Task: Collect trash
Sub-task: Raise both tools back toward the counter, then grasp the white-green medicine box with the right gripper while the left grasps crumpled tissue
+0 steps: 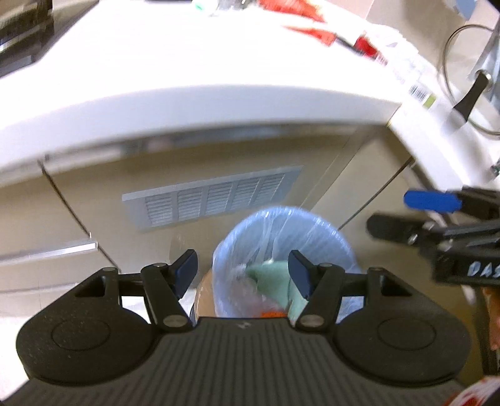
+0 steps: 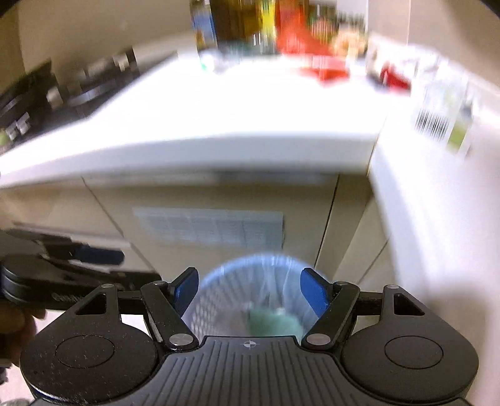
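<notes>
A small bin (image 1: 312,228) lined with a pale blue bag stands on the floor against the cabinet. A green wrapper (image 1: 272,278) and a bit of orange scrap (image 1: 272,314) lie inside it. My left gripper (image 1: 243,268) hangs over the bin, open, with nothing between its pads. My right gripper (image 2: 250,278) is also above the bin (image 2: 218,278), open and empty, with the green wrapper (image 2: 268,321) below it. Each gripper shows in the other's view: the right gripper (image 1: 403,215) at the right edge, the left gripper (image 2: 125,265) at the left edge.
The white countertop (image 1: 187,78) juts out above the bin. On it lie blurred red wrappers (image 2: 325,68) and barcoded packaging (image 2: 437,118), with bottles (image 2: 237,25) at the back and a stove (image 2: 47,93) at the left. A vent grille (image 1: 212,196) sits in the cabinet front.
</notes>
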